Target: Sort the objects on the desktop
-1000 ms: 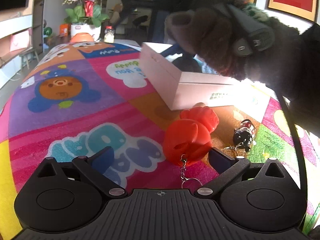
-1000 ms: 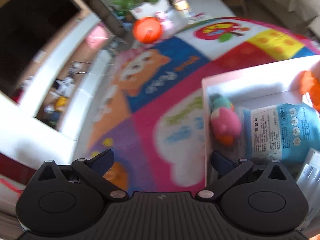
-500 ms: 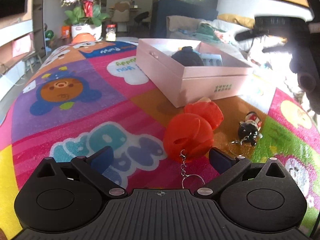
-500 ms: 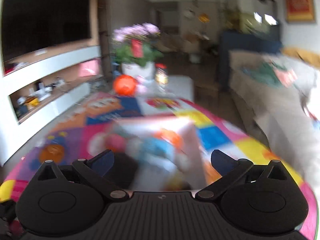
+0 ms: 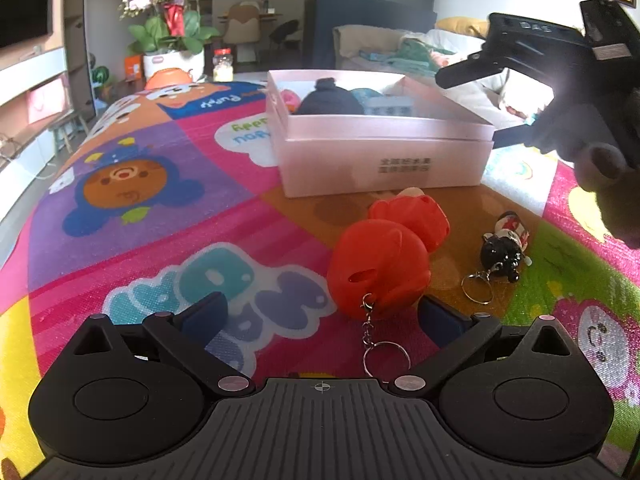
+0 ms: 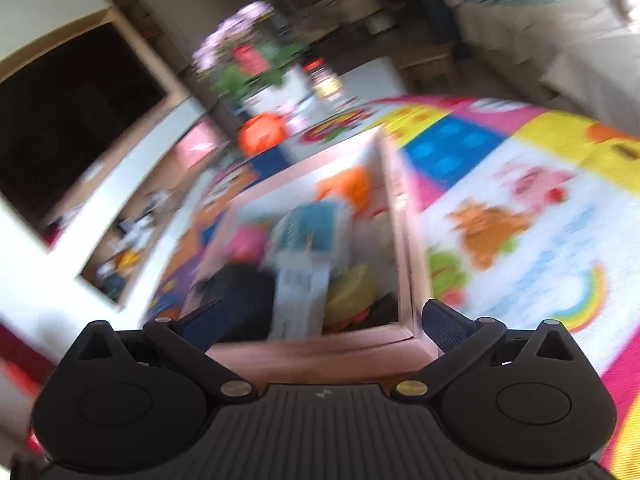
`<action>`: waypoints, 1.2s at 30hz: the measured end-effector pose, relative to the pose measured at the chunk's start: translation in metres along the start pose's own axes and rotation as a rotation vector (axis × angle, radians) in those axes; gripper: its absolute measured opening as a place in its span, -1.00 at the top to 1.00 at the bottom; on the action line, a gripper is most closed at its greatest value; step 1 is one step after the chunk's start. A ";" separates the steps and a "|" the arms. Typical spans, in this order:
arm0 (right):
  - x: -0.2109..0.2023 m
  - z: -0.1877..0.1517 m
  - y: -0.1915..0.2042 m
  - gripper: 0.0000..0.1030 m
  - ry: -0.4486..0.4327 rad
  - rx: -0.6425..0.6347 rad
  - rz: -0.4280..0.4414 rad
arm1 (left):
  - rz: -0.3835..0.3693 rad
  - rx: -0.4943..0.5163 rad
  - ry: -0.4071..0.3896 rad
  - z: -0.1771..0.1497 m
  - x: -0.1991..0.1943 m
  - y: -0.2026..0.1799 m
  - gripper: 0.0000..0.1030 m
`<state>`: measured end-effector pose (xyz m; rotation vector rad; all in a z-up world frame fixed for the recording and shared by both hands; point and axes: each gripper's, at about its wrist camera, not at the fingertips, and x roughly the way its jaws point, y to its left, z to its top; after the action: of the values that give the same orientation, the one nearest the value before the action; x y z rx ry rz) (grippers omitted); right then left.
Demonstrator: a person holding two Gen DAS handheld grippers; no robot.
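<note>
A red toy keychain lies on the colourful play mat, just ahead of my open, empty left gripper and nearer its right finger. A small black figure keychain lies to its right. Behind them stands the pale pink box holding a dark round object and other items. My right gripper is open and empty, hovering above the box's near edge; its view is blurred. It also shows in the left wrist view, held by a gloved hand.
A flower pot, an orange ball and a jar stand beyond the mat's far end. A sofa with clothes is behind the box. Shelving runs along the left.
The right gripper and gloved hand have pulled back from over the box to the right, uncovering it. Its view has swung and now looks down into the box. The left gripper has stayed put.
</note>
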<state>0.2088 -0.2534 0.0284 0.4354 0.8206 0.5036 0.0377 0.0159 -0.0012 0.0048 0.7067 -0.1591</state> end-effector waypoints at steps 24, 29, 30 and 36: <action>-0.030 -0.130 0.065 -0.28 0.077 -0.540 -0.176 | 0.025 0.046 0.023 0.001 0.004 -0.007 -1.00; -0.042 -0.138 0.053 -0.28 0.044 -0.532 -0.238 | 0.027 0.048 0.024 0.002 0.004 -0.007 -1.00; -0.046 -0.139 0.050 -0.28 0.037 -0.529 -0.251 | 0.028 0.048 0.024 0.002 0.004 -0.008 -1.00; -0.061 -0.143 0.031 -0.42 -0.008 -0.476 -0.306 | 0.052 0.068 0.038 0.004 0.003 -0.011 -1.00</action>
<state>0.0550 -0.2392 -0.0057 -0.1269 0.7148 0.3936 0.0408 0.0043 0.0008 0.0912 0.7377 -0.1335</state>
